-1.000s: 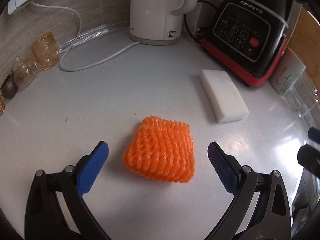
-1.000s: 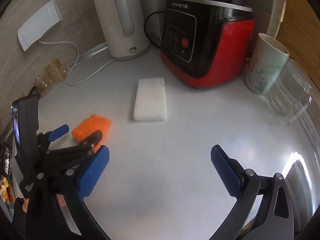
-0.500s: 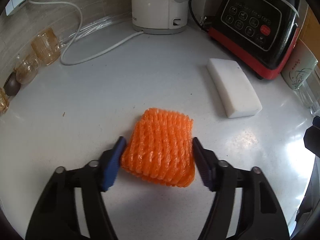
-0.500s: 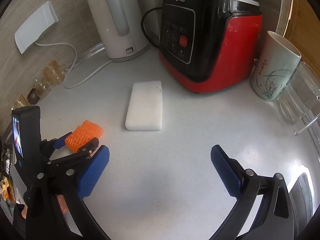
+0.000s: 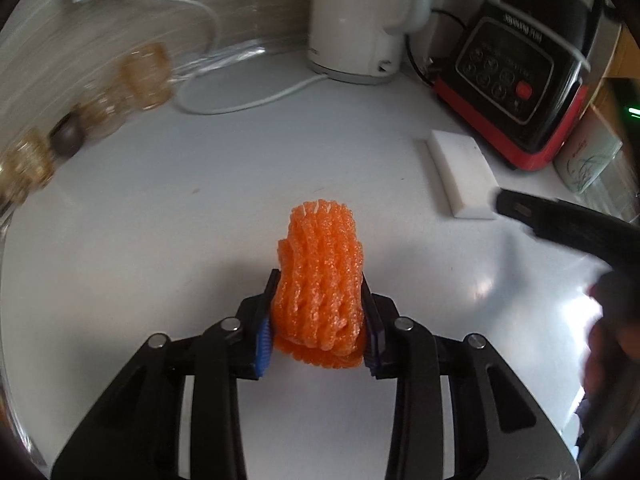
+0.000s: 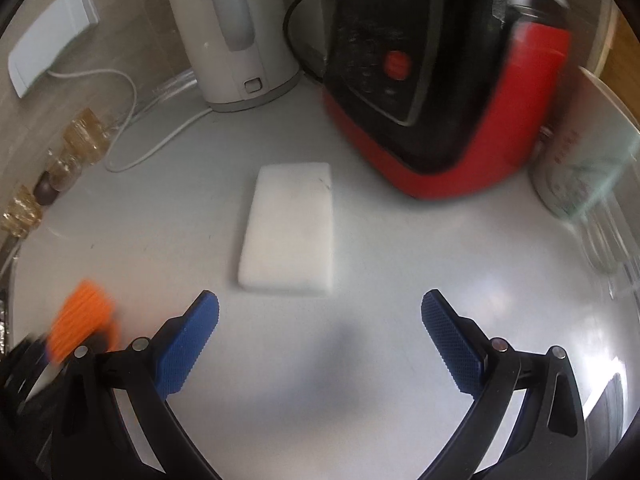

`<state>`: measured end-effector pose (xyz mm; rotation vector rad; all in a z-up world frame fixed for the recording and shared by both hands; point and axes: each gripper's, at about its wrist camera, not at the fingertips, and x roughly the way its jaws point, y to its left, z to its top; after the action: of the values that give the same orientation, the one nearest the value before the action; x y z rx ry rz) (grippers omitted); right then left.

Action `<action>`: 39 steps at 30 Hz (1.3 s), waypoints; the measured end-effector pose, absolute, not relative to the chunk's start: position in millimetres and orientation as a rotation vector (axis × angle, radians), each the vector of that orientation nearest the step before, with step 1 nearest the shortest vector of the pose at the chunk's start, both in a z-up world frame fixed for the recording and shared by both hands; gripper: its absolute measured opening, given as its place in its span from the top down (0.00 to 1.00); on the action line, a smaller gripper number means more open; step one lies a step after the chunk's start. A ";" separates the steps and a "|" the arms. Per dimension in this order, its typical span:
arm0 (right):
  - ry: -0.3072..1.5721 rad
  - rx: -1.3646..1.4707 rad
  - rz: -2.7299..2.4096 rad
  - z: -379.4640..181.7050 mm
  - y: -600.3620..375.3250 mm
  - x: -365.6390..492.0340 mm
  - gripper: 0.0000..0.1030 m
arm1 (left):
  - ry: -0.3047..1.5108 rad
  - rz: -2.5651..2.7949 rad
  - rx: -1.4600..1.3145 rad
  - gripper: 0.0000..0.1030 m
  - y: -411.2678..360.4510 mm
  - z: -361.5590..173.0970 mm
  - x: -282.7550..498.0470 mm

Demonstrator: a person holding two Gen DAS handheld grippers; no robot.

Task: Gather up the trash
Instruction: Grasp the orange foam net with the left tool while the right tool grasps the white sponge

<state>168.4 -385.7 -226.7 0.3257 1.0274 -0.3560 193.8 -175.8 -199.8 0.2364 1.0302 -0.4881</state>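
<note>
My left gripper [image 5: 319, 312] is shut on an orange foam net sleeve [image 5: 320, 280], squeezed narrow between the blue pads just above the white counter. The sleeve also shows blurred at the lower left of the right wrist view [image 6: 82, 314]. A white foam block [image 6: 290, 228] lies flat on the counter, just ahead of my right gripper [image 6: 320, 312], which is open and empty with the block slightly left of centre beyond its fingertips. The block also shows at the right of the left wrist view [image 5: 462, 172], where part of the right gripper [image 5: 560, 224] reaches in.
A white kettle [image 6: 236, 28] with its cord and a red and black blender base [image 6: 440, 92] stand at the back. A patterned mug [image 6: 572, 172] and clear glassware are at the right. Amber glass cups [image 5: 144, 76] line the left wall.
My left gripper has closed fully on the orange sleeve, squeezing it narrow, and lifted it slightly. My right gripper has moved forward toward the white block, still open.
</note>
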 end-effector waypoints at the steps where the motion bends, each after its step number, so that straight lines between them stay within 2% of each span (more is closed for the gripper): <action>1: 1.038 0.317 -0.354 -229.8 -384.5 175.3 0.02 | 1.034 -0.479 0.228 0.67 -168.3 -195.5 189.5; 15: 1.110 0.298 -0.330 -257.8 -380.2 227.9 0.03 | 1.099 -0.363 0.099 0.67 -75.0 -175.2 145.6; 18: 1.104 0.267 -0.348 -257.9 -378.0 228.9 0.14 | 1.099 -0.360 0.106 0.67 -67.3 -176.8 144.7; 20: 1.099 0.243 -0.360 -256.5 -376.6 230.0 0.28 | 1.104 -0.362 0.104 0.67 -62.8 -177.8 144.9; 23: 1.088 0.227 -0.352 -254.4 -374.4 231.6 0.40 | 1.103 -0.355 0.089 0.67 -55.9 -178.0 141.1; 31: 1.066 0.205 -0.301 -239.4 -351.4 217.4 0.41 | 1.090 -0.334 0.040 0.67 -27.8 -169.8 122.6; 39: 1.011 0.148 -0.205 -187.2 -273.2 131.2 0.41 | 1.052 -0.364 0.042 0.67 1.6 -147.0 78.7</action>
<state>131.2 -273.2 -187.2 0.1477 1.0106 -0.2049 78.7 1.6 -147.0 0.0416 1.0516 -0.3640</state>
